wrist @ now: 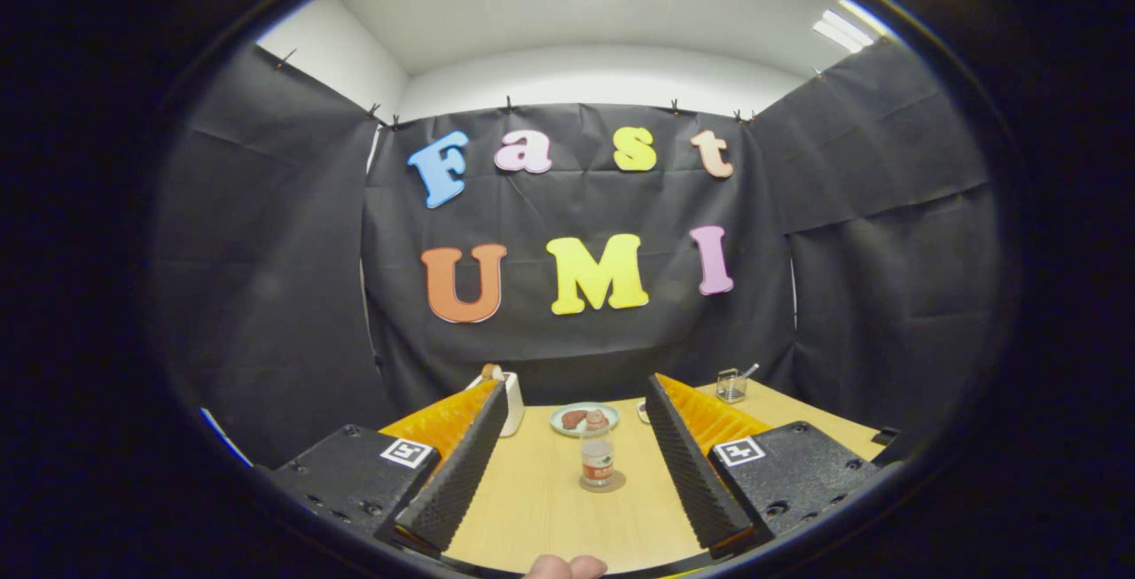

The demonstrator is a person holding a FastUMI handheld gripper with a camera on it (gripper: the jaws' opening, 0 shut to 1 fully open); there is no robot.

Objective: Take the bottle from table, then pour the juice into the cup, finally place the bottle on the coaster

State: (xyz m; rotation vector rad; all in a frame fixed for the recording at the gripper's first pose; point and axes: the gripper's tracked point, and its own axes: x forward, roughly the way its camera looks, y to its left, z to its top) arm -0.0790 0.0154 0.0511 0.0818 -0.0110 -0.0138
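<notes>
Black cloth walls close in a pale wooden counter [550, 508]. From the gripper view, the tongs [576, 402] are spread wide and pinch nothing. Between the fingers, at 12 o'clock ahead, the bottle [598, 459] stands upright on a round coaster [604, 482]. Just beyond it lies a plate [583, 418] with food. A white cup [512, 402] stands at 11 o'clock, a small glass [731, 385] at 1 o'clock.

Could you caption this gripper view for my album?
Open gripper frames a bottle on its coaster, plate beyond.
</notes>
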